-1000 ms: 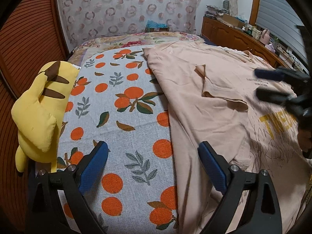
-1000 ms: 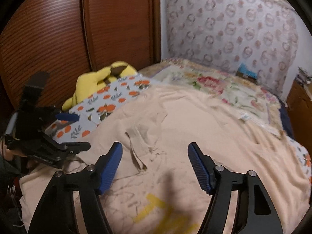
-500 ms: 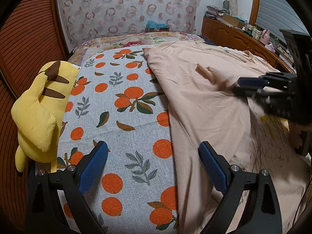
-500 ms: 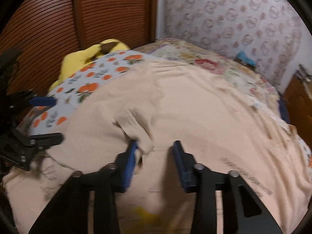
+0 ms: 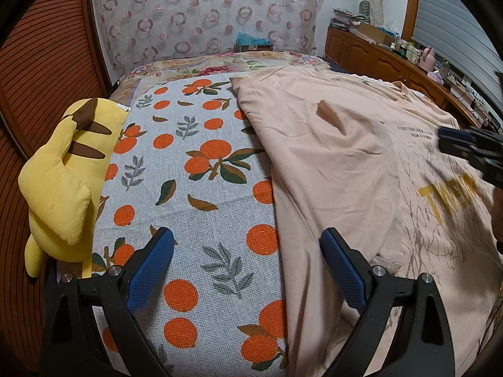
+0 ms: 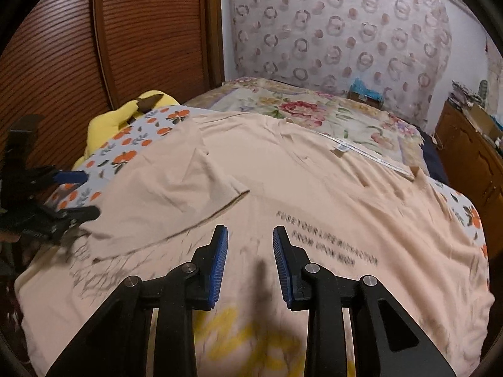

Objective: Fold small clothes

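Observation:
A beige T-shirt (image 5: 339, 157) with dark text and yellow letters lies spread on the bed; it also shows in the right wrist view (image 6: 283, 169). Its left sleeve (image 6: 163, 194) is folded in over the body. My left gripper (image 5: 248, 260) is open and empty, hovering over the orange-print sheet beside the shirt's left edge. My right gripper (image 6: 250, 251) is partly open and empty, above the shirt's chest just right of the folded sleeve. It shows at the right edge of the left wrist view (image 5: 471, 150).
A yellow plush toy (image 5: 66, 169) lies at the bed's left edge against a wooden slatted wall (image 5: 37, 62). An orange-print sheet (image 5: 188, 163) covers the bed. A floral quilt (image 6: 314, 110) lies beyond the shirt. A wooden dresser (image 5: 393, 59) stands at right.
My right gripper closed toward the crumpled sleeve, smoothed it out flat over the shirt body, then drew back and opened partway. My left gripper stayed still.

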Demonstrator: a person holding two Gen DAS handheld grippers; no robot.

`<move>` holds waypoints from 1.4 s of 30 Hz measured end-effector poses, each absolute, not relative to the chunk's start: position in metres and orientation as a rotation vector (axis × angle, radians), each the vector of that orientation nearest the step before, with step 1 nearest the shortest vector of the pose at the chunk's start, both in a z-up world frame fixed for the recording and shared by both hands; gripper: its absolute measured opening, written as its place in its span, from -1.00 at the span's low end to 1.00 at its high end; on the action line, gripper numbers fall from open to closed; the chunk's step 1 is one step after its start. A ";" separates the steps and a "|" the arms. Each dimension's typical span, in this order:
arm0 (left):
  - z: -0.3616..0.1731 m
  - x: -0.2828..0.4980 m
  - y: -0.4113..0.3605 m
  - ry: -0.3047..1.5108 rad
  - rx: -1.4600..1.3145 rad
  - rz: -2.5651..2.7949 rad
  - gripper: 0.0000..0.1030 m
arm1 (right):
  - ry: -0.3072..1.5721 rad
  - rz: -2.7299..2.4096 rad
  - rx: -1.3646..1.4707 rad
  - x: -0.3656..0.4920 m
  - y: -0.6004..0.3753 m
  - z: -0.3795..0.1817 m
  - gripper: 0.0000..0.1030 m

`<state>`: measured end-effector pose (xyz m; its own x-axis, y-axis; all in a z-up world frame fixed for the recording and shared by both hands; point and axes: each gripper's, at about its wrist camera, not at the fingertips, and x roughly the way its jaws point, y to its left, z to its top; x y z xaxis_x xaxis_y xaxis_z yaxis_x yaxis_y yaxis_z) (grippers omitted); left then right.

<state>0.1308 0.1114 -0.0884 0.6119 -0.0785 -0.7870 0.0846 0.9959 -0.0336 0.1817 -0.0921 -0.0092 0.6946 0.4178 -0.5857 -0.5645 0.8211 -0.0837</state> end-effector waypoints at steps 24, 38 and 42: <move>-0.048 0.101 0.103 0.738 -0.114 -0.126 0.84 | 0.586 0.096 -0.080 0.103 -0.342 -0.039 0.30; -0.018 0.072 0.030 0.632 -0.037 -0.217 0.84 | 0.713 0.144 0.090 0.122 -0.387 -0.066 0.30; -0.018 0.067 0.019 0.628 -0.027 -0.233 0.84 | 0.731 0.152 0.126 0.139 -0.393 -0.061 0.27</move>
